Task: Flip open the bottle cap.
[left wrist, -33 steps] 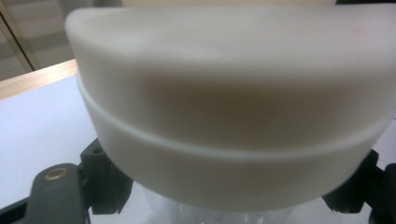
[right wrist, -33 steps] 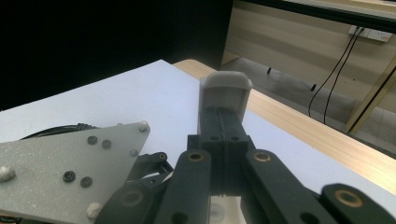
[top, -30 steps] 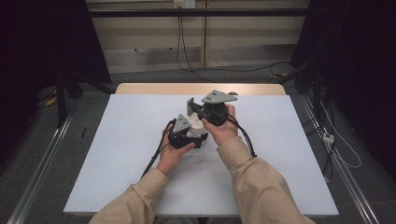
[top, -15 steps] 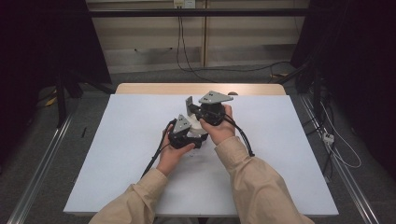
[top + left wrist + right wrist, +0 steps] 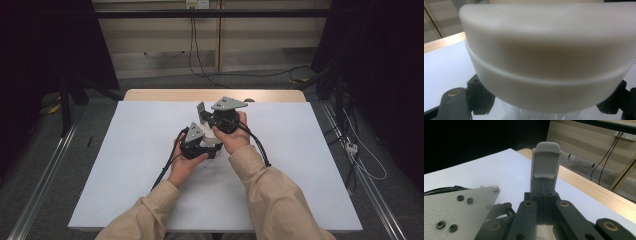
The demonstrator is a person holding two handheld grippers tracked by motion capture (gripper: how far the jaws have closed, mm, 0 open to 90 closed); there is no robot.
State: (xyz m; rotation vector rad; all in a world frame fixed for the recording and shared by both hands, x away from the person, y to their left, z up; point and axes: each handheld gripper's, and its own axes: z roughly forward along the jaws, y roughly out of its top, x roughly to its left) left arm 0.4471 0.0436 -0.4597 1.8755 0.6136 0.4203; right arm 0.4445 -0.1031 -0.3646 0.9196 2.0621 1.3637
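While the white worktop (image 5: 125, 170) lies bare out to its left, right and near edges, both hands meet near its middle. Left gripper (image 5: 201, 142) grips a white-lidded clear container (image 5: 549, 60). Just behind, right gripper (image 5: 202, 111) is closed, holding nothing.

wall (image 5: 165, 35): pale panels, cables hanging; floor (image 5: 45, 145): grey; table (image 5: 130, 150): white top, wooden far edge

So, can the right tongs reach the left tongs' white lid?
Probably yes: the right tongs, shut and empty, hover close by the white lid in the left tongs. They must open first.
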